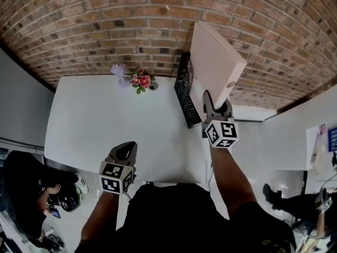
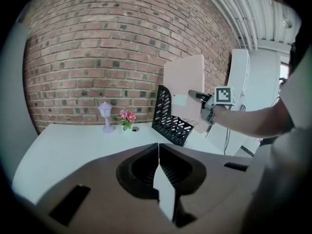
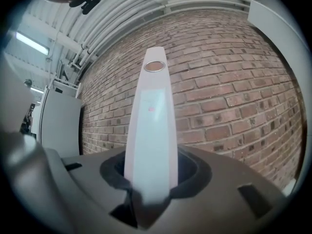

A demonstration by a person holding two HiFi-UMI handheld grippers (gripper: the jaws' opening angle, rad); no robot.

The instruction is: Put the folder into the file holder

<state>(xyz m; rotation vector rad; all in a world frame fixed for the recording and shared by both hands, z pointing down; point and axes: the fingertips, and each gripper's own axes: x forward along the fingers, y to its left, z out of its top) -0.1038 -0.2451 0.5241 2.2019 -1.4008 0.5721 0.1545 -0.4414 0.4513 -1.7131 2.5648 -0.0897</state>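
Right gripper clamped on the folder; left gripper closed on nothing.
Head view: we list the folder upright, just beside the black file holder at the far side of the table, its lower edge hidden by the jaws. Left gripper view: jaws meet with nothing between; folder overlaps the file holder, and we cannot tell whether it is inside or beside. Right gripper view: folder spine fills the jaw gap, the file holder is out of sight, and a brick wall stands behind.
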